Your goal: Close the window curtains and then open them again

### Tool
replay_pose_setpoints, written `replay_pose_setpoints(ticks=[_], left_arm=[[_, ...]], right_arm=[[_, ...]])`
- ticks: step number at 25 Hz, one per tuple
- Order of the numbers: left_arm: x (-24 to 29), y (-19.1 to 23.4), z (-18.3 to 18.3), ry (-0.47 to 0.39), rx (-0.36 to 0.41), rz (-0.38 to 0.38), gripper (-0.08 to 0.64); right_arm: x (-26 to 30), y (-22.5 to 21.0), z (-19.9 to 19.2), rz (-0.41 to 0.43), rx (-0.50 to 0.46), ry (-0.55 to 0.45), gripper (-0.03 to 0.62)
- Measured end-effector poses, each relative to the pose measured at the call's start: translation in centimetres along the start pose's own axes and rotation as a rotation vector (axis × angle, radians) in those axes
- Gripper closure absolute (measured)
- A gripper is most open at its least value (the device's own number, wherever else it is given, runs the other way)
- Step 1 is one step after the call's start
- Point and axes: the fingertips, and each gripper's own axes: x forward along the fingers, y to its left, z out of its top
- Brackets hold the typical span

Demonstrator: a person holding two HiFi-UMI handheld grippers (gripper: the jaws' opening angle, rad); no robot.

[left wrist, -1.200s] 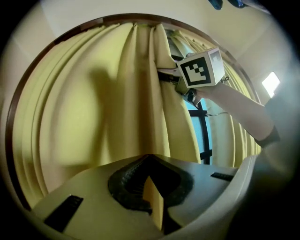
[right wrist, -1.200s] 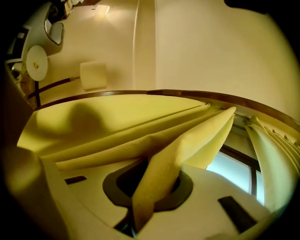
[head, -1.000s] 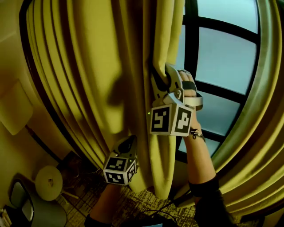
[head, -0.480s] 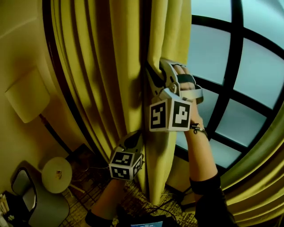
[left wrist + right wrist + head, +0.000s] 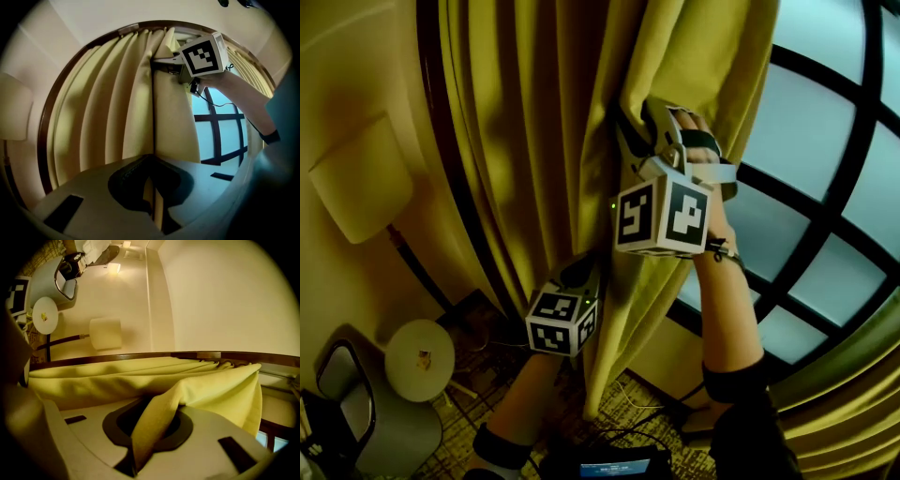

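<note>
Curtain (image 5: 534,131) hung centre frame, window (image 5: 811,197) bare at right. Left gripper (image 5: 581,274) clamped its edge low; right gripper (image 5: 628,141) pinched a fold higher. Fabric soft, probably heavyish, bunches readily; best held at the leading edge.

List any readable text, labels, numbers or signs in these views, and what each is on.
No readable text in any view.
Left gripper cube: black-and-white square markers only, no letters or digits.
Right gripper cube: markers only, same as the left.
Screen at the head view's bottom edge: lit, too small and blurred to read.
Curtain: plain fabric, no print.
</note>
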Motion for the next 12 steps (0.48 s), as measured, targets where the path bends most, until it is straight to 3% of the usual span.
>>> replay_pose_setpoints(ticks=[4, 12], left_arm=[[-0.2, 2.2, 0.3, 0.008, -0.032, -0.009, 0.556], [0.8, 7.6, 0.6, 0.044, -0.015, 0.002, 0.556]], right_arm=[[1.7, 1.5, 1.3, 0.040, -0.029, 0.017, 0.538], [6.4, 4.3, 4.3, 0.064, -0.043, 0.027, 0.537]])
